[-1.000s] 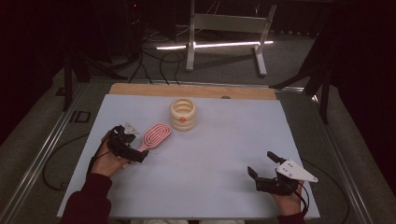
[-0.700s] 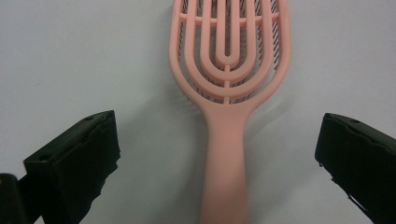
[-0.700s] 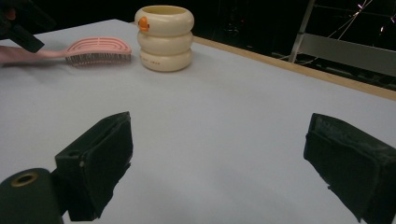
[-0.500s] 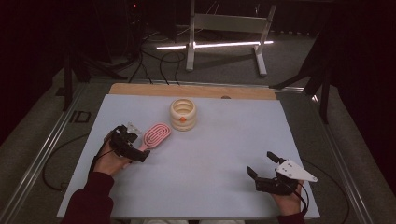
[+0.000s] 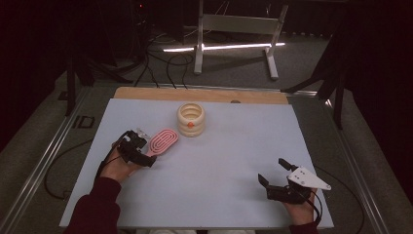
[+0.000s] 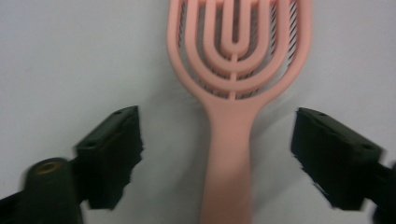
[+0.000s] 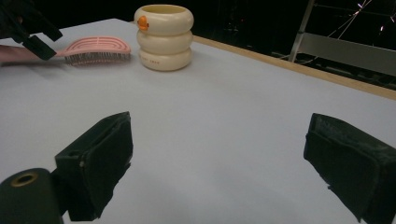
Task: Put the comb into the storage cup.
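Black jaws of the right gripper (image 5: 274, 171) are seen spread wide at the near right of the pale tabletop (image 5: 234, 146), with nothing between them; in the right gripper view (image 7: 217, 168) bare surface lies in the gap. The grey three-cornered plate (image 5: 308, 178) is carried on top of this gripper, and a hand (image 5: 301, 210) is seen beneath it at the bottom edge.

Farther in, at the left, the left gripper (image 5: 146, 157) is held by a hand (image 5: 119, 165) in a dark red sleeve (image 5: 95, 209). In the left gripper view (image 6: 217, 154) its jaws are placed on either side of the handle of a pink hairbrush (image 6: 233, 93). They have just been closing, yet a gap is left on each side of the handle, so the handle is not pressed by the pads. The hairbrush (image 5: 163, 141) is laid flat on the tabletop with its slotted back up and its head pointing away from the person.

Just beyond the brush head, a cream ringed cup (image 5: 191, 119) with a small orange mark is stood upright, near the wooden strip (image 5: 195, 94) at the far edge.
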Available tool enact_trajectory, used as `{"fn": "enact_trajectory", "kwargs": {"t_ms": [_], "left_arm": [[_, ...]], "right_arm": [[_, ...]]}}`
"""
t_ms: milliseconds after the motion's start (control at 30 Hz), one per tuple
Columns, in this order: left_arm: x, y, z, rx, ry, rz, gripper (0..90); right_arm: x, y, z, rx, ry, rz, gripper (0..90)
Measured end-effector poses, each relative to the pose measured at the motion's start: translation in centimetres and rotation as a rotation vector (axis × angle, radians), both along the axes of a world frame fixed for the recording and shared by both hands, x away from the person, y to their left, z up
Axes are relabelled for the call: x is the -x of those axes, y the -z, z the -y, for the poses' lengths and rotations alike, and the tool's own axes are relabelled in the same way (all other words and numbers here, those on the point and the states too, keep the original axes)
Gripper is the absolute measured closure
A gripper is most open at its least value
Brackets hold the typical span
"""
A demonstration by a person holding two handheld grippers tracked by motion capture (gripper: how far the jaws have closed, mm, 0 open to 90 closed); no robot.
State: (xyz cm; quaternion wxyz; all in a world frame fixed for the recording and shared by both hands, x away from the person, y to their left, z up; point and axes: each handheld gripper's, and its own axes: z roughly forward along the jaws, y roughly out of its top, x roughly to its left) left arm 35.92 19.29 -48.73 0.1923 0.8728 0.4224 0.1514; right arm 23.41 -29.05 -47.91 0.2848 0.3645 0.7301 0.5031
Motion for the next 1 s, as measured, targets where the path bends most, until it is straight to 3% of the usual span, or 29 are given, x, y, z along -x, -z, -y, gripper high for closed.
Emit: {"fn": "enact_trajectory", "kwargs": {"t_ms": [133,200,467,700,1000], "left_arm": [[-0.2,0.4,0.2,-0.013,0.011,-0.033,31.8],[-0.3,0.6,0.2,-0.018,0.014,-0.055,40.7],[-0.5,0.8,0.5,-0.003,0.020,-0.122,59.6],[-1.0,0.7,0.9,-0.007,0.018,-0.168,67.3],[-1.2,0.7,0.6,0.010,0.004,-0.182,70.1]], "right_arm": [[0.0,0.0,0.0,0.001,0.002,0.000,7.7],[0.0,0.0,0.0,0.001,0.002,-0.001,7.7],[0.0,0.0,0.1,0.001,0.002,-0.001,7.7],[0.0,0.0,0.0,0.002,0.000,-0.002,7.7],[0.0,0.0,0.1,0.005,0.002,-0.003,7.7]]}}
